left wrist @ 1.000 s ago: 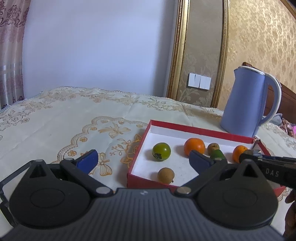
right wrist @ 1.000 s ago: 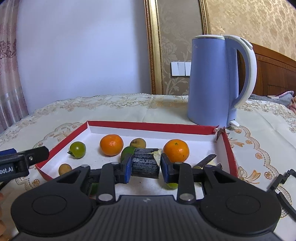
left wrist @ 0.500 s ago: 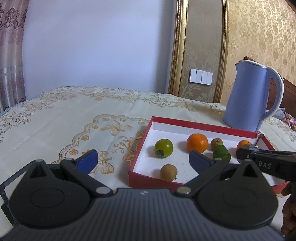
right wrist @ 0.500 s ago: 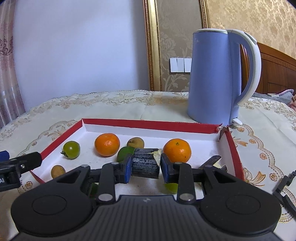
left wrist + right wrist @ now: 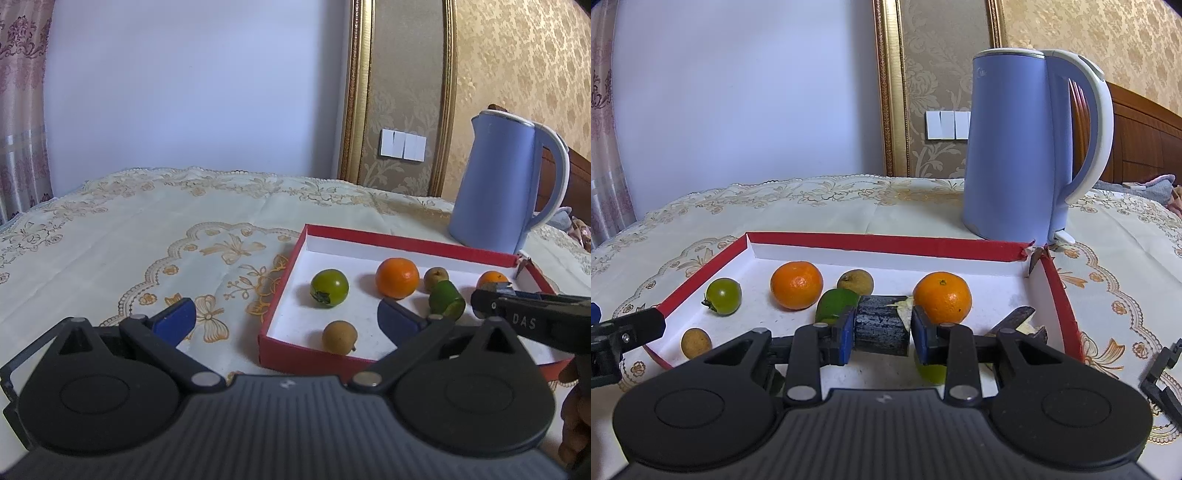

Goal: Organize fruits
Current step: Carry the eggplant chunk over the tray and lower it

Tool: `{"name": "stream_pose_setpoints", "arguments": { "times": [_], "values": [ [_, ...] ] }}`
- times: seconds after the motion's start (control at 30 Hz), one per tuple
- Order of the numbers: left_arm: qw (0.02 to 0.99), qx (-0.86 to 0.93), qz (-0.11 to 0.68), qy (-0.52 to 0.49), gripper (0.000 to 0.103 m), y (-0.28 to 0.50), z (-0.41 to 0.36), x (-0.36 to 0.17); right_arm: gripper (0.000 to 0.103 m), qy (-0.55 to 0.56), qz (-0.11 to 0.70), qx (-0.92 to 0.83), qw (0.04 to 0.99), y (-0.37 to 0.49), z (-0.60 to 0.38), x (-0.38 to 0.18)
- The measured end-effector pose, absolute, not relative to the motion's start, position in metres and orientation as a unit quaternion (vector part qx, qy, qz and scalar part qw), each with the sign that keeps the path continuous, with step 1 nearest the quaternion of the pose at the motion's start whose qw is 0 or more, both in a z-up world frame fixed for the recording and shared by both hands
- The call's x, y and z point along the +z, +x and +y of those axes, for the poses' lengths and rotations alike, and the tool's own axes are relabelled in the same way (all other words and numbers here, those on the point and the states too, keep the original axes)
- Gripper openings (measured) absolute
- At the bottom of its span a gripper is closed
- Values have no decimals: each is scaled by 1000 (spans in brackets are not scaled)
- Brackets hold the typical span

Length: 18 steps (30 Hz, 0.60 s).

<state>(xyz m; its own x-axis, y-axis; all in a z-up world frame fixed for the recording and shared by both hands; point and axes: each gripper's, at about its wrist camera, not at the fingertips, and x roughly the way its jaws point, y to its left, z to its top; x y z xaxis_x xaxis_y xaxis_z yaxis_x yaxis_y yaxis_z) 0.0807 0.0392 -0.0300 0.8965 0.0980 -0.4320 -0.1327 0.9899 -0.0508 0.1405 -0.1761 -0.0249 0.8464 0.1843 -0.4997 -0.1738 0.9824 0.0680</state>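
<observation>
A red-rimmed white tray (image 5: 406, 242) (image 5: 886, 242) holds two oranges (image 5: 796, 284) (image 5: 942, 297), a green round fruit (image 5: 329, 287), two small brown fruits (image 5: 340, 332) (image 5: 436, 275) and a cut green fruit (image 5: 447, 299). My right gripper (image 5: 882, 332) hovers over the tray's near side, shut on a dark cylindrical fruit piece (image 5: 879, 314). My left gripper (image 5: 286, 319) is open and holds nothing, straddling the tray's near left corner. The right gripper's fingers (image 5: 484, 301) reach in from the right in the left wrist view.
A blue electric kettle (image 5: 1015, 147) stands just behind the tray's far right corner. Another dark piece (image 5: 1019, 321) lies at the tray's right. An embroidered cream cloth (image 5: 147, 236) covers the table, with open room left of the tray.
The right gripper has crept slightly forward over the tray, still shut on the dark piece. The left gripper has kept its place and stayed open.
</observation>
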Motion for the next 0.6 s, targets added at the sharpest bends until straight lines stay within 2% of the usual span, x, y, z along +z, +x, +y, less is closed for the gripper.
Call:
{"name": "stream_pose_setpoints", "arguments": {
  "times": [0.6],
  "values": [
    [972,58,224,-36,103,81,39,-30,31,5,266,97,959,143,-175,-28]
  ]
}}
